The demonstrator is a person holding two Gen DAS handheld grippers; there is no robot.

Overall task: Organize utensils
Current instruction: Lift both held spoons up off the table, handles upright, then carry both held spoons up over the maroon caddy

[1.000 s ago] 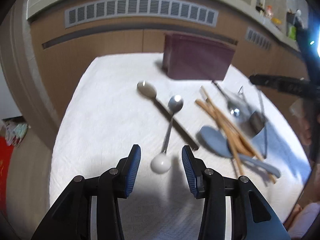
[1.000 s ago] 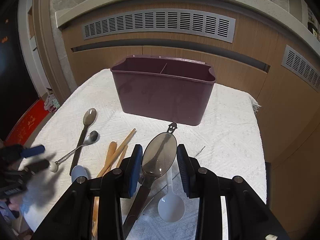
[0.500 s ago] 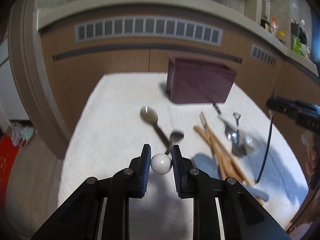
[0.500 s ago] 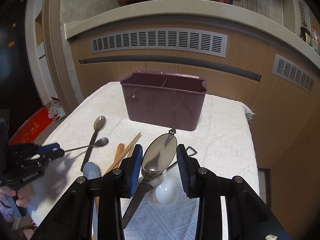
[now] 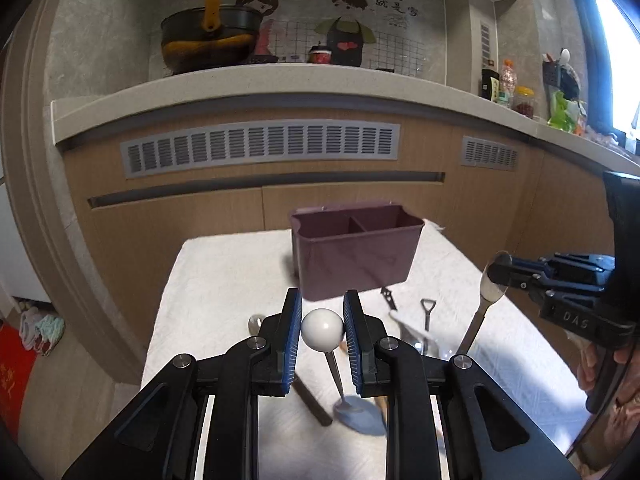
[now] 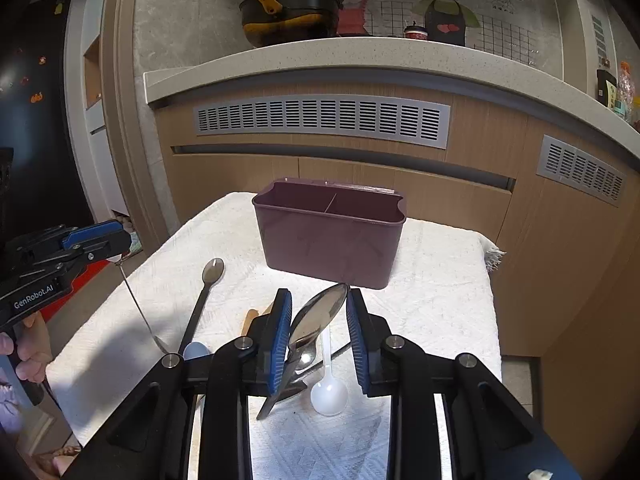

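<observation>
A maroon two-compartment utensil holder stands at the far end of the white cloth. My left gripper is shut on the white ball end of a thin metal spoon, which hangs down above the cloth; it shows at the left of the right wrist view. My right gripper is shut on the bowl of a large steel spoon, handle hanging down; it shows at the right of the left wrist view.
On the cloth lie a dark-handled spoon, a blue spoon, wooden chopsticks, a white plastic spoon and small metal tools. A wooden cabinet front stands behind the table.
My left gripper closed on the ball-ended spoon and lifted it off the cloth. My right gripper rose with the steel spoon. Both views now look more level, toward the holder.
</observation>
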